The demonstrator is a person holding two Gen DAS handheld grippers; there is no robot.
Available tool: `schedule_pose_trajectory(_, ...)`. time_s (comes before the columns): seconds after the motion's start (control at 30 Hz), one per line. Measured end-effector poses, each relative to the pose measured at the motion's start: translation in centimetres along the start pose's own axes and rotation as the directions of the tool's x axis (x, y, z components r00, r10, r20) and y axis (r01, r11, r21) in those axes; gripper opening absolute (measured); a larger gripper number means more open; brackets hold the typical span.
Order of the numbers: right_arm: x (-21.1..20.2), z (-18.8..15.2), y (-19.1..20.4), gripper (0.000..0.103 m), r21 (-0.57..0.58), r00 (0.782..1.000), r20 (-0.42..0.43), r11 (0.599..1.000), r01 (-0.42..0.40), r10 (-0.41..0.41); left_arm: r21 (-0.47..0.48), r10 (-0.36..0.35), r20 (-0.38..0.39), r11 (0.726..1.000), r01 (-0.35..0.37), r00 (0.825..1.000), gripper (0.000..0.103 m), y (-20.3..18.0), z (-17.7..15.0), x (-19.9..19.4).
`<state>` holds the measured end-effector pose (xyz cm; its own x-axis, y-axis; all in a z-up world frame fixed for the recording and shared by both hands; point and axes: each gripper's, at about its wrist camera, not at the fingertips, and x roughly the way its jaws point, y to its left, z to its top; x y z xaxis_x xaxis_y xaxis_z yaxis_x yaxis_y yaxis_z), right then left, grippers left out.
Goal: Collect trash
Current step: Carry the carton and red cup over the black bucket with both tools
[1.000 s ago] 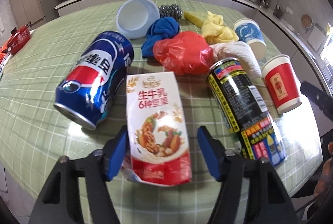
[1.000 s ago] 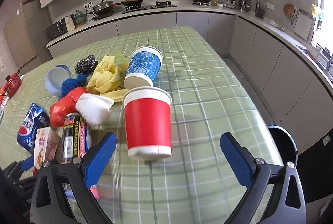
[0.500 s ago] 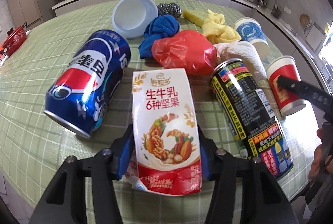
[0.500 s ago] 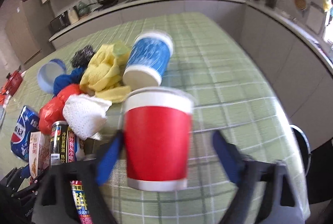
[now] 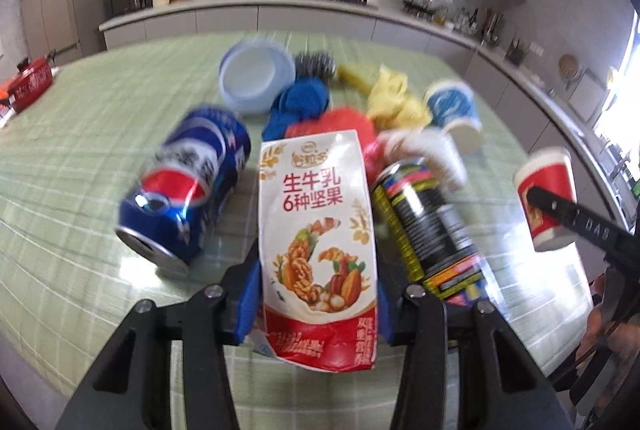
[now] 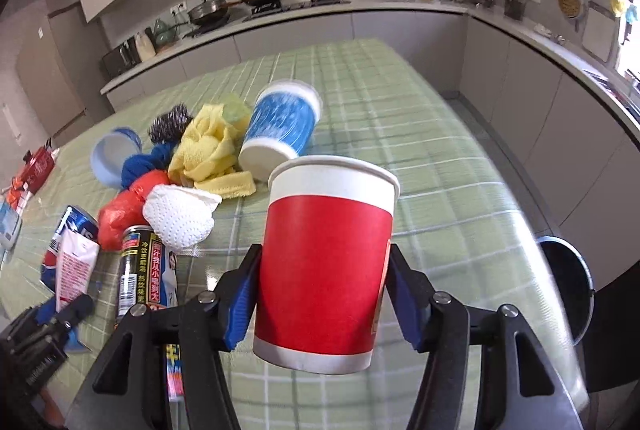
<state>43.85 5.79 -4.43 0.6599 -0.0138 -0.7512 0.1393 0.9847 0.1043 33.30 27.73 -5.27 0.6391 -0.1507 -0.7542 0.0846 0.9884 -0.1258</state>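
Trash fills both grippers at a green-checked kitchen table (image 6: pixel 440 150). The left gripper (image 5: pixel 318 294) has its blue pads against the two sides of a white-and-red milk carton (image 5: pixel 318 230) printed with nuts, jaws closing on it; the carton's crumpled lower end sticks out toward the camera, and whether it is clear of the tabletop cannot be told. The right gripper (image 6: pixel 320 294) is likewise closing on a red paper cup (image 6: pixel 326 270), upright with its white rim on top, pads pressed to either side; the inside of the cup is hidden from this angle.

Just left of the carton lies a blue cola can (image 5: pixel 188 194) on its side, its open end facing the camera, contents not visible. On the carton's other side lies a black can (image 5: pixel 428 222) with yellow and red labelling, also on its side. Behind them sit a crumpled red plastic bag (image 6: pixel 120 214), a wad of white paper towel (image 6: pixel 180 214), a blue cloth (image 5: pixel 304 102), a yellow cloth (image 6: pixel 208 150) and a steel scourer (image 6: pixel 170 122). A pale blue bowl (image 5: pixel 256 78) rests tipped on its edge, its empty inside showing. A blue-patterned paper cup (image 6: pixel 280 130) lies tipped over beside the yellow cloth, base toward the right wrist camera. A red pot (image 5: pixel 32 82) stands at the table's far left edge.
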Motion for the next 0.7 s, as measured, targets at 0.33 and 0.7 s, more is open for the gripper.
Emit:
schedule_pose_trajectory(0.33,-7.1,-0.9,-8.8,0.061,0.131,0.992,0.074,0.987,0.093,-0.103,0.105,-0.145,0.041,0.984,0.140,0.989,0.048,-7.8,1.6,-2.2)
schedule_pose_trajectory(0.7,-8.1,-4.0,-29.7,0.062,0.227,0.981,0.023,0.957,0.183,-0.193,0.178,-0.290,-0.067,0.938,0.298,0.955,0.048,-28.6,-0.6,2.4)
